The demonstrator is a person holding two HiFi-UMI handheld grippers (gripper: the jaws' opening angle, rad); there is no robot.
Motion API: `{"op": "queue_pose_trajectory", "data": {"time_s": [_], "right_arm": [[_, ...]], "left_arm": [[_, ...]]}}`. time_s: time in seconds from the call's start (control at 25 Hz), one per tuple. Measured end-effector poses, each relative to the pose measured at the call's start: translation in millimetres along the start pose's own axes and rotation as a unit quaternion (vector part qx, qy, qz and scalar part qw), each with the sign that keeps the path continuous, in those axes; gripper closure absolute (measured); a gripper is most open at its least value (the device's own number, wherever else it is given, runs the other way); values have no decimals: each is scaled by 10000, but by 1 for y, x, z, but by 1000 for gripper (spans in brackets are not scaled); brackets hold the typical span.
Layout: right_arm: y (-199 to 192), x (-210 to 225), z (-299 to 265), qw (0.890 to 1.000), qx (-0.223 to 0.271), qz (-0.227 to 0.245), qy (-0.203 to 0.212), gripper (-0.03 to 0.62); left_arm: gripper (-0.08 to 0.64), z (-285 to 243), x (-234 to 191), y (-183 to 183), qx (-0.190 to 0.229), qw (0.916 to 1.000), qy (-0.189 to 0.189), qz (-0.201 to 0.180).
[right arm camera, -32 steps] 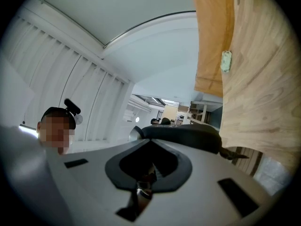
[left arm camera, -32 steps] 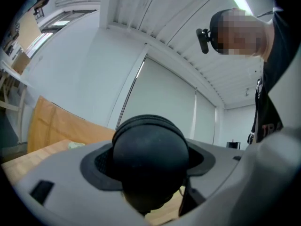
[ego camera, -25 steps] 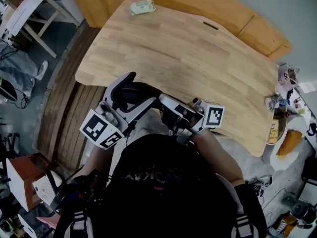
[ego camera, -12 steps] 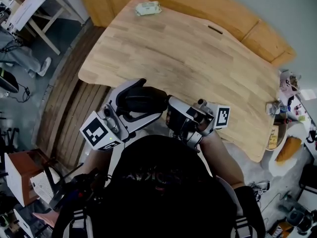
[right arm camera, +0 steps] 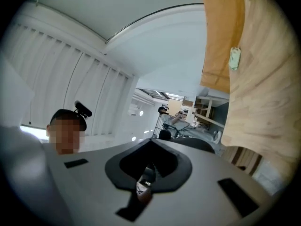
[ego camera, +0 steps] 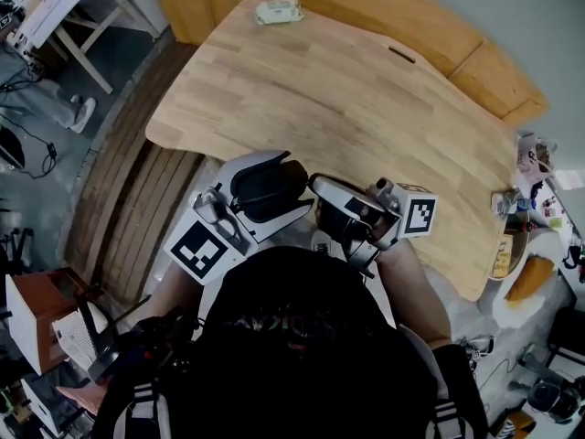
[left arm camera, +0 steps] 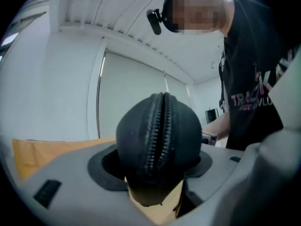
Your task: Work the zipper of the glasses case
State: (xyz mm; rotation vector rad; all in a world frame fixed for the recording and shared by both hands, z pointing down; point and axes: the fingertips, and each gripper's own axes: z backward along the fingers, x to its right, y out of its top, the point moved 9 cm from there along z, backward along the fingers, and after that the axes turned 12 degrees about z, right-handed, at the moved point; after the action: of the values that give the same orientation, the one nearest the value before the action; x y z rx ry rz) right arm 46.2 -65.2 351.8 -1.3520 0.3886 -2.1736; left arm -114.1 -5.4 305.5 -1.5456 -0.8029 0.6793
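Observation:
The black glasses case [ego camera: 265, 183] is held off the table, in front of the person's body. My left gripper [ego camera: 294, 186] has its white jaws on either side of it, and they are closing on it. In the left gripper view the case [left arm camera: 157, 145] fills the gap between the pads, its zipper [left arm camera: 157, 126] running up the middle with the two rows of teeth slightly apart. My right gripper [ego camera: 318, 199] meets the case's right end and is shut. In the right gripper view a small zipper pull [right arm camera: 142, 188] sits pinched between the pads.
The wooden table [ego camera: 366, 99] lies beyond the grippers, with a small white packet [ego camera: 279, 10] at its far left corner. Bottles and clutter [ego camera: 516, 227] stand off its right end. Slatted wood flooring [ego camera: 137, 208] runs along the left.
The left gripper and the case have moved up and right, closer to the table's edge. The right gripper has shifted slightly right with them and stays shut.

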Motion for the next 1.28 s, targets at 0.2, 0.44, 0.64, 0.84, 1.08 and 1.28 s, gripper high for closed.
{"op": "queue_pose_trajectory", "data": {"time_s": [0.2, 0.44, 0.64, 0.84, 1.08, 1.28], "right_arm": [[2, 1, 2, 9967, -189, 496, -613, 574], [5, 0, -2, 9927, -314, 803, -842, 574], [6, -3, -8, 9834, -537, 1324, -1120, 574], [6, -7, -16, 9626, -905, 2050, -1524, 574], [2, -15, -31, 9285, -1473, 2871, -1839, 574], [-6, -17, -45, 8936, -1922, 3519, -2020, 574]], "left_arm": [[265, -10, -2, -4, -669, 9952, 493, -517], [265, -20, -7, -18, -1315, 9800, 1055, -1053], [265, -22, -12, -27, -1779, 9639, 1411, -1392], [267, -23, -18, -35, -2150, 9523, 1644, -1406], [267, -26, -25, -46, -2722, 9317, 1895, -1479], [268, -26, -31, -56, -3071, 9154, 2067, -1582]]}}
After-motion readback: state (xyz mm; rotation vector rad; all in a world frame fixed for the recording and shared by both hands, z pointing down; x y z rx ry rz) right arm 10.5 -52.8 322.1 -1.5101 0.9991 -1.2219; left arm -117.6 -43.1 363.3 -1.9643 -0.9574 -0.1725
